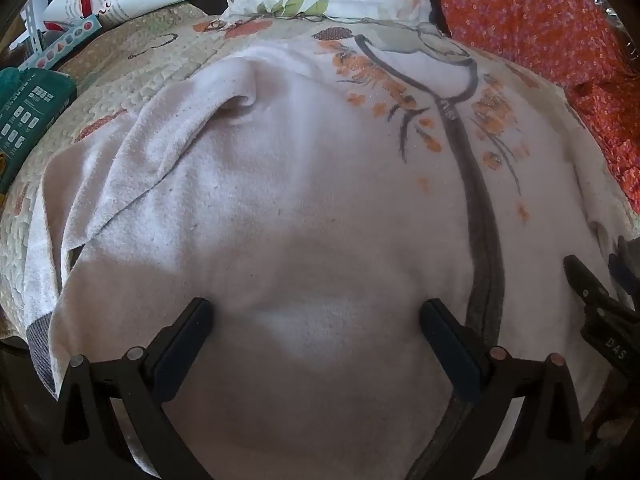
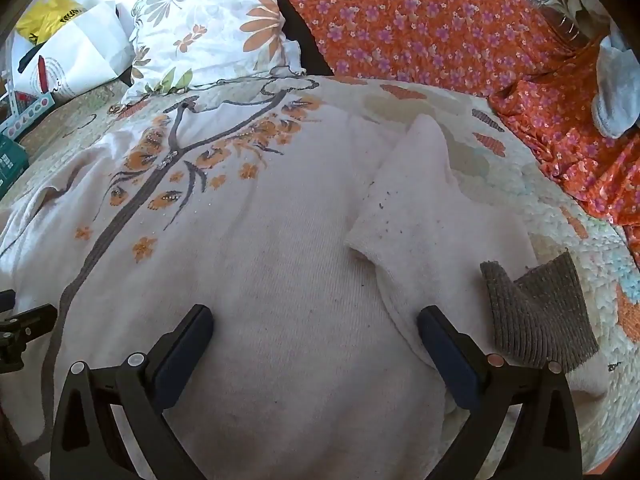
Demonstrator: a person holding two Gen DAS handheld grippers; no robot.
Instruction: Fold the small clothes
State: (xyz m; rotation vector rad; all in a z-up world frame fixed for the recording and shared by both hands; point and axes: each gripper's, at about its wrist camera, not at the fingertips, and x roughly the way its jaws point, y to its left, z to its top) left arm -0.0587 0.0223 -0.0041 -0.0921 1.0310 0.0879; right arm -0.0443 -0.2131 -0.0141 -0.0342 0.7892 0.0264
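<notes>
Item: sweater (image 1: pixel 304 208), pale pink, grey zip strip, orange flower print; laid flat on a quilt (image 1: pixel 120 80). One sleeve is folded over the body at 10 o'clock in the left view; the other sleeve (image 2: pixel 420 220), grey cuff (image 2: pixel 536 316), is seen at 3 o'clock in the right view.

Left gripper (image 1: pixel 316 312): jaws spread wide over the cloth, nothing clamped. Right gripper (image 2: pixel 314 316): likewise spread wide, nothing clamped.

Containers: a white bag (image 2: pixel 76 56) at 10 o'clock, contents hidden; a teal box (image 1: pixel 28 116) at 9 o'clock, shut. Pillow (image 2: pixel 212 28) at 12 o'clock.
</notes>
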